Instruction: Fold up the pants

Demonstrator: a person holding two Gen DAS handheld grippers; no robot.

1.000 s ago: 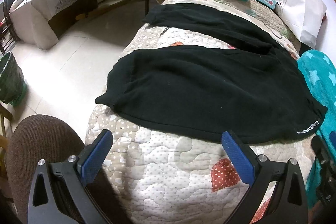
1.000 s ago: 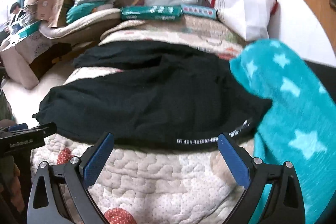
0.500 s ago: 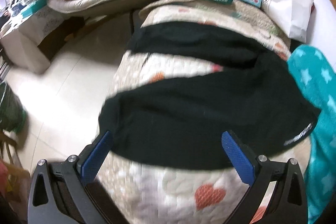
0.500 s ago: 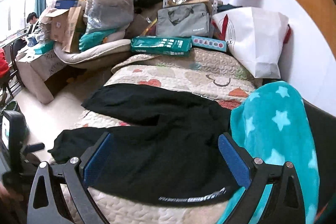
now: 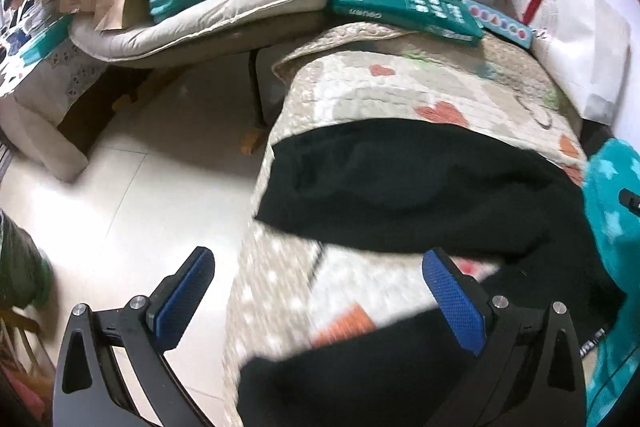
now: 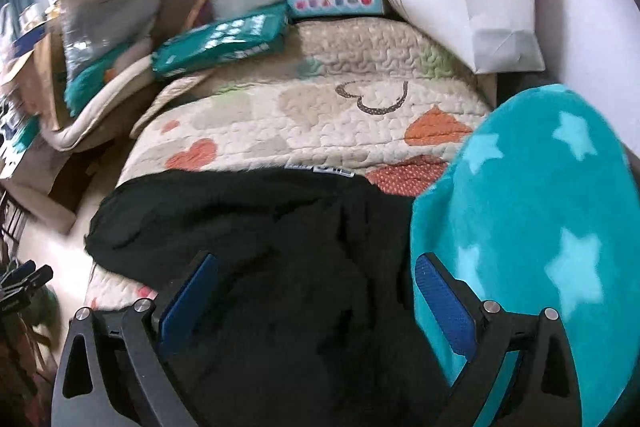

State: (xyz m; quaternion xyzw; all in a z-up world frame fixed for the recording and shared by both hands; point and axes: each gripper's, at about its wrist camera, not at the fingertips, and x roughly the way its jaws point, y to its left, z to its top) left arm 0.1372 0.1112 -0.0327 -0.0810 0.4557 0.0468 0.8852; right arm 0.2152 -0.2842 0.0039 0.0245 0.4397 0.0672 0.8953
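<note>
Black pants lie unfolded on quilt, far leg at 12 o'clock from left gripper, waist under right gripper; both spread, empty.

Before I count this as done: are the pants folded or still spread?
Spread. The pants lie open on the quilt, two legs apart with quilt showing between them. Both tools are open, holding nothing.

Matt black knit pants on stitched, dimpled cloth quilt; fluffy teal blanket; glossy floor tiles; textured claw pads.
</note>
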